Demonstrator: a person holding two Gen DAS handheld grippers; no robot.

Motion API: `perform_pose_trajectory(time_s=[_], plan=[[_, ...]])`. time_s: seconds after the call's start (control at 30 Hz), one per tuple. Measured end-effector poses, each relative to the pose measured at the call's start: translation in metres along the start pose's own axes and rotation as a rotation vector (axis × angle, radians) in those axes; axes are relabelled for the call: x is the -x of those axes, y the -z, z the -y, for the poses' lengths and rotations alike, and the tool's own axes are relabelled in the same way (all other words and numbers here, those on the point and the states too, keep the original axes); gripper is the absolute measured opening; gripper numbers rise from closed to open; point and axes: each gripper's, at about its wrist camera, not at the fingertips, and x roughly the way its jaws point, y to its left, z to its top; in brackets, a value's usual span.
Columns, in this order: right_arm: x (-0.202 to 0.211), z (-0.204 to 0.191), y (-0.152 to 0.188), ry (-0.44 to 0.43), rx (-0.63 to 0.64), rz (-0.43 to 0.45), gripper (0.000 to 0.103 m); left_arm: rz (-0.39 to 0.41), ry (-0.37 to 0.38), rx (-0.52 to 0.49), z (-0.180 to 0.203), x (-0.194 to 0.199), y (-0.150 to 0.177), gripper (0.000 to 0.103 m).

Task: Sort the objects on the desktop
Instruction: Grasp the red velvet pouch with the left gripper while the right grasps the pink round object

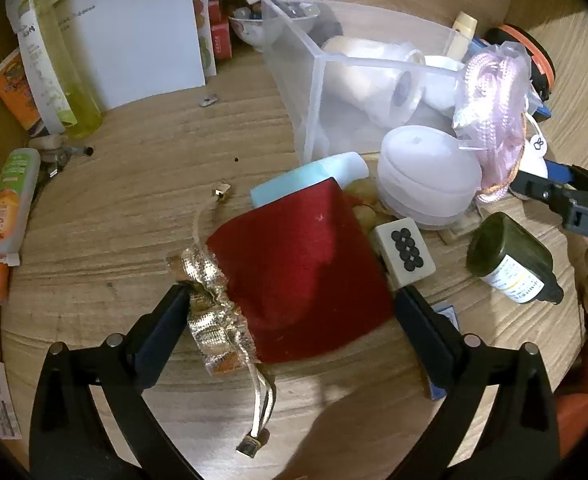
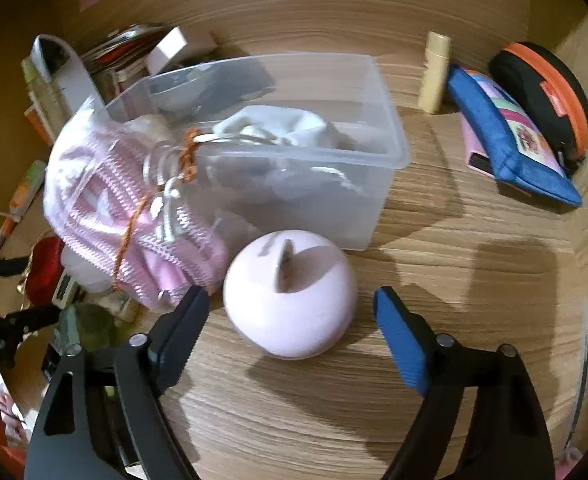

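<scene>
Your clear box [image 2: 377, 148] holds a few things — lots wait on the desk [image 2: 453, 240]. Both grippers' fingers are wide open, holding nothing: red pouch [image 1: 301, 264] between the left fingers [image 1: 170, 320], pink ball [image 2: 290, 300] between the right fingers [image 2: 397, 332].

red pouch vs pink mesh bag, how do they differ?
Material: the red pouch is opaque velvet-like cloth with a gold neck; the pink mesh bag is sheer, showing pink cord inside.
Pose: the red pouch lies flat on the desk; the pink mesh bag leans against the clear bin.
Fill: the red pouch looks flat; the pink mesh bag bulges.
Shared: both are drawstring bags, neither is gripped.
</scene>
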Motion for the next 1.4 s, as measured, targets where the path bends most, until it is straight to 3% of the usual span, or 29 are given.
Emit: perform_pose_trajectory(time_s=[0.07,0.17,0.2,0.43,0.53,0.57,0.83,0.9,1.17,1.4], plan=[[-0.002,-0.004,-0.001,0.006,0.013,0.003,0.078,0.017,-0.008,0.009,-0.003,-0.001,0.0,0.103],[-0.001,-0.003,0.0,-0.004,0.013,0.005,0.065,0.027,-0.022,0.014,-0.003,-0.002,-0.001,0.102],[0.0,-0.002,0.0,-0.003,0.011,0.007,0.061,0.038,-0.032,0.009,-0.002,-0.001,-0.001,0.097],[0.008,0.001,0.001,0.005,-0.004,0.038,0.061,0.089,-0.052,-0.016,0.001,0.007,0.004,0.071],[0.016,0.004,0.002,0.011,-0.014,0.058,0.061,0.091,-0.032,0.026,-0.008,0.013,0.008,0.045],[0.019,0.006,0.002,0.013,-0.018,0.062,0.061,0.081,-0.043,0.033,-0.009,0.013,0.004,0.025],[0.037,0.016,0.001,0.023,-0.044,0.111,0.061,0.105,-0.048,0.082,-0.021,0.038,0.011,0.02],[0.041,0.017,-0.001,0.017,-0.051,0.122,0.061,0.126,-0.032,0.092,-0.022,0.046,0.01,0.019],[0.065,0.015,-0.008,0.024,-0.03,0.186,0.061,0.242,-0.103,0.08,-0.02,0.083,-0.007,0.019],[0.081,0.011,-0.023,0.028,0.006,0.25,0.061,0.3,-0.113,0.057,-0.018,0.104,-0.027,0.019]])
